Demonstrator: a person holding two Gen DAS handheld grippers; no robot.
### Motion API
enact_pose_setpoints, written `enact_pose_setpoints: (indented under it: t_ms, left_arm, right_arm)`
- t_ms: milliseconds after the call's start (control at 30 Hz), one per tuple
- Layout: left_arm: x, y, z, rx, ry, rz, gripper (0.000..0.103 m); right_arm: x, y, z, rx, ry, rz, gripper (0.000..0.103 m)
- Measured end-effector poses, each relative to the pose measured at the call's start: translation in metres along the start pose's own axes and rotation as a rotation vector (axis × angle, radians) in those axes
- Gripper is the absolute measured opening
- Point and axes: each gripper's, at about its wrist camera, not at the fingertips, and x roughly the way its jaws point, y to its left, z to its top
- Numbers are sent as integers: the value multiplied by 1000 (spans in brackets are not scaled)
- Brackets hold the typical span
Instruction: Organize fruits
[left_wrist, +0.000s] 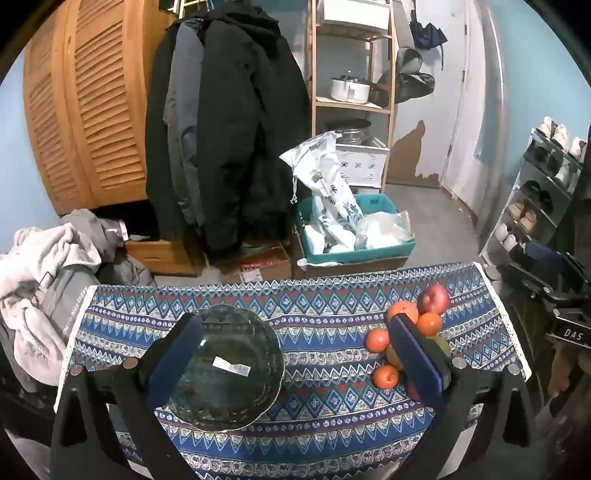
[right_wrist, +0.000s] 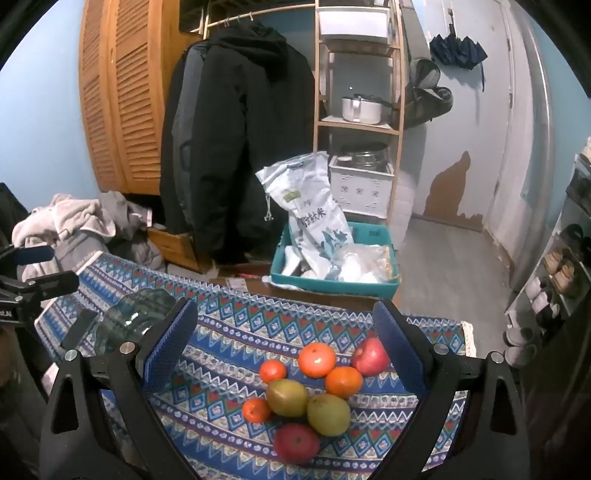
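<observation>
A pile of fruit lies on the patterned tablecloth (right_wrist: 229, 332): several oranges (right_wrist: 317, 359), two red apples (right_wrist: 370, 356) and two green-yellow pears (right_wrist: 287, 397). A dark glass plate (left_wrist: 225, 369) with a white sticker sits on the cloth's left part. My left gripper (left_wrist: 295, 336) is open, its left finger over the plate's edge, its right finger in front of the fruit (left_wrist: 402, 312). My right gripper (right_wrist: 286, 325) is open above the fruit pile and holds nothing. The plate also shows in the right wrist view (right_wrist: 136, 314).
Beyond the table's far edge stand a teal bin (left_wrist: 354, 229) with bags, hanging dark coats (left_wrist: 229, 129), a wooden shelf (left_wrist: 351, 74) and a louvred wardrobe (left_wrist: 85, 110). A heap of clothes (left_wrist: 44, 266) lies left. A shoe rack (left_wrist: 535, 192) stands right.
</observation>
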Motion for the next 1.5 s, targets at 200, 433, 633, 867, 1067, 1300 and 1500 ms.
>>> enact_pose_setpoints:
  t_ms: [200, 433, 633, 867, 1067, 1300, 1500]
  left_arm:
    - [1, 1, 1, 1, 5, 1, 102]
    - [1, -1, 0, 6, 2, -1, 102]
    - [1, -2, 0, 3, 2, -2, 102]
    - [1, -2, 0, 4, 3, -1, 102]
    - [1, -6, -2, 9, 6, -4, 102]
    - [6, -5, -4, 18, 18, -15, 102]
    - [16, -6, -8, 27, 50, -18, 102]
  right_arm:
    - [1, 0, -1, 6, 6, -8, 94]
    - [2, 6, -4, -3, -9, -2, 94]
    - [2, 0, -3, -3, -4, -8, 94]
    - [1, -2, -5, -10, -7, -13, 94]
    - [2, 0, -3, -8, -9, -15, 94]
    - [4, -4, -8, -11, -11, -28, 94]
    - [4, -7, -11, -50, -30, -62, 94]
